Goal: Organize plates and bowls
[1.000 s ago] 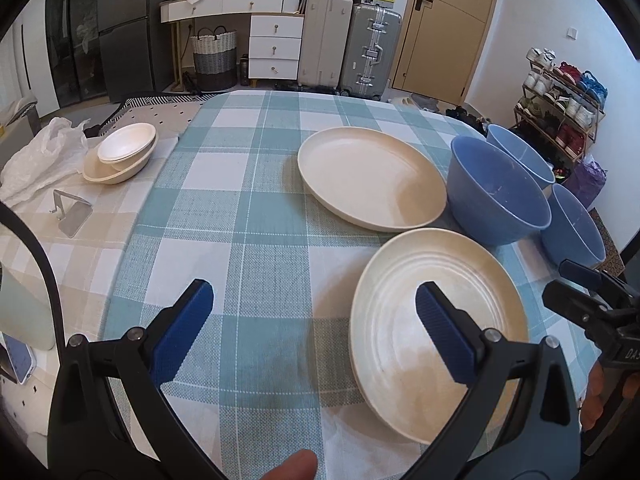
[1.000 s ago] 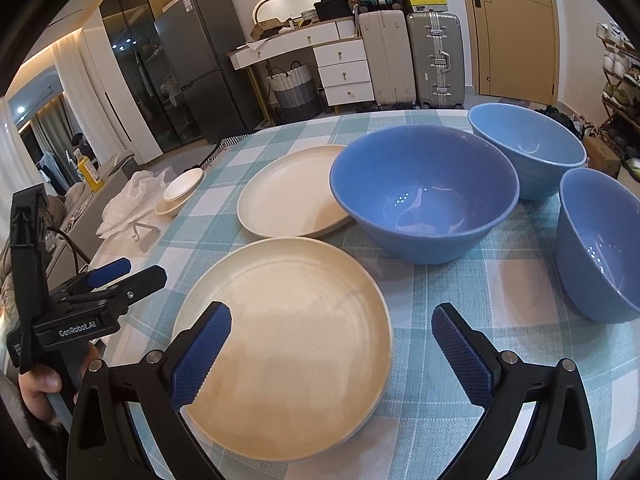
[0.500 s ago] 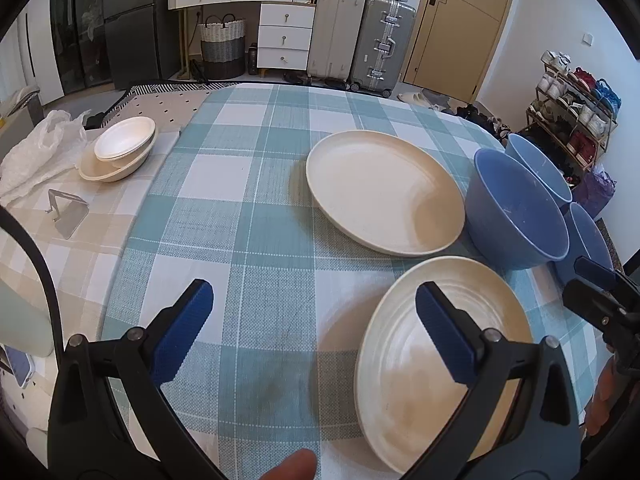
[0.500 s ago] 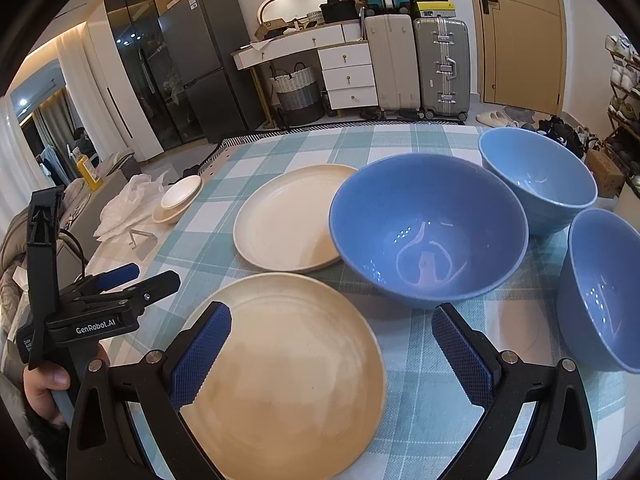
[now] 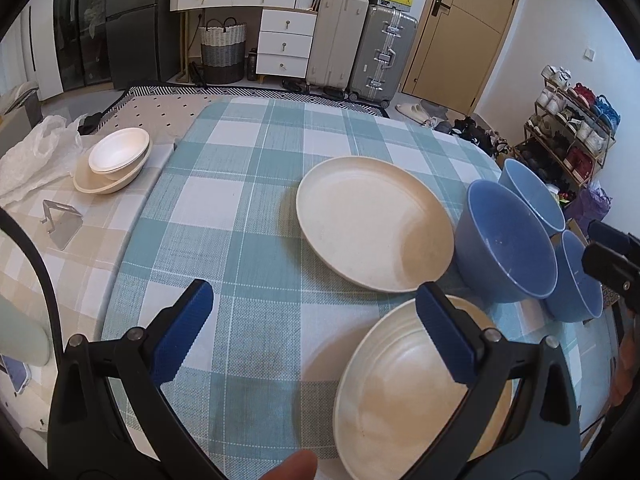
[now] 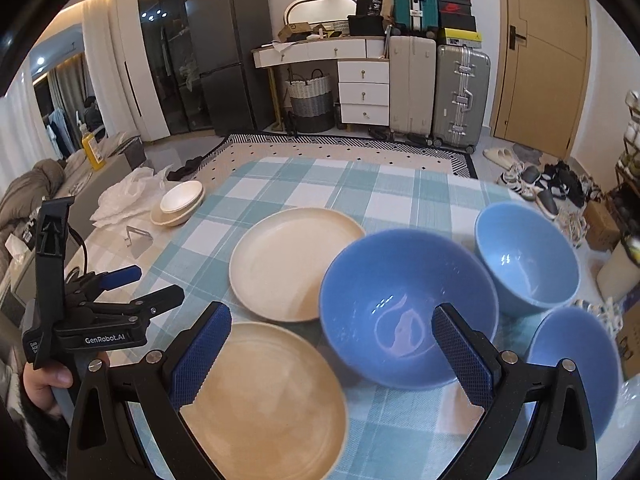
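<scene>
Two cream plates lie on the checked cloth: a near plate [image 5: 404, 392] [image 6: 272, 400] and a far plate [image 5: 374, 224] [image 6: 294, 262]. Three blue bowls stand to their right: a big bowl [image 6: 408, 304] [image 5: 506, 246], a far bowl [image 6: 528, 256] [image 5: 532, 196] and a near right bowl [image 6: 576, 368] [image 5: 578, 280]. My left gripper [image 5: 314, 334] is open above the cloth, its right finger over the near plate's rim. My right gripper [image 6: 330, 356] is open, hovering between the near plate and the big bowl. Neither holds anything.
Small white bowls [image 5: 114, 160] [image 6: 178, 204] are stacked at the far left on a beige cloth, beside a white plastic bag [image 5: 32, 160] and a metal stand [image 5: 60, 224]. The left gripper's body [image 6: 88, 312] shows in the right wrist view. Suitcases, drawers and a shoe rack stand behind.
Both grippers have pulled back and risen; the plates and bowls sit lower and farther in the views. Nothing on the table has moved, and both grippers stayed open.
</scene>
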The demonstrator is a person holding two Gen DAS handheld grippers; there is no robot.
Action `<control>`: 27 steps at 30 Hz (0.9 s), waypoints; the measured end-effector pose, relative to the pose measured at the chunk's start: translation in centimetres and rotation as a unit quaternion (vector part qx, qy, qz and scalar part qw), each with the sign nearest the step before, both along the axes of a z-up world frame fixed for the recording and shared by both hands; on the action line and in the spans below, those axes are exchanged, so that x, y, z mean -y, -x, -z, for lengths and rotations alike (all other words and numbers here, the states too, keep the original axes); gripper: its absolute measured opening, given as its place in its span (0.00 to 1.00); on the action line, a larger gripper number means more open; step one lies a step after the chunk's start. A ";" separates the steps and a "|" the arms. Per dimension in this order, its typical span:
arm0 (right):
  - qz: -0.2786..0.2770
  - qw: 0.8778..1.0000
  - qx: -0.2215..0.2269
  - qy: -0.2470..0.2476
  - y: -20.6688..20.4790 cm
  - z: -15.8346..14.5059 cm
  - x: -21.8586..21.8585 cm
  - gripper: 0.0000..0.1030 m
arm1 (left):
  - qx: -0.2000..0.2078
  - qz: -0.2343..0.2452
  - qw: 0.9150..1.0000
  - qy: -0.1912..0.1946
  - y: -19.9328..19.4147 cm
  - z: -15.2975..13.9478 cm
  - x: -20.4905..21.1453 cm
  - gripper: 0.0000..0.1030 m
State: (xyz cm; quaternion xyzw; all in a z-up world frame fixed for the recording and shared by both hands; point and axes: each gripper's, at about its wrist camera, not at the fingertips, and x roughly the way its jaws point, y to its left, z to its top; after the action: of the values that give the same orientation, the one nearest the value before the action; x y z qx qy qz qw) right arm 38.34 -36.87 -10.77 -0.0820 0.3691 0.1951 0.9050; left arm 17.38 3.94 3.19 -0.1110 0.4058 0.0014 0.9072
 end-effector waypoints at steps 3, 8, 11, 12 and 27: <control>-0.007 1.000 -0.004 0.002 -1.0 -1.3 0.0 0.99 | -0.001 -0.004 1.000 0.004 -0.5 -0.3 -0.2 0.98; -0.006 1.000 0.001 0.011 -2.2 -3.2 0.0 0.99 | 0.000 0.000 1.000 0.008 -1.2 -0.6 -0.2 0.98; -0.007 1.000 0.006 0.020 -2.3 -3.6 -0.3 0.99 | -0.001 0.005 1.000 0.007 -1.5 -0.6 0.1 0.98; -0.009 1.000 0.005 0.021 -2.3 -3.6 -0.4 0.99 | -0.002 0.007 1.000 0.006 -1.7 -0.5 0.3 0.98; 0.039 0.995 0.013 0.087 1.8 -2.6 2.6 0.99 | -0.004 0.037 0.999 0.017 -1.5 0.5 1.3 0.98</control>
State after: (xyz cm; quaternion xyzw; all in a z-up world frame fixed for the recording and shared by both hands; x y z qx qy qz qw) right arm 36.53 -39.50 -8.19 -0.1487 0.3761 0.1260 0.9058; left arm 18.88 2.63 2.72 -0.1113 0.4130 -0.0392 0.9030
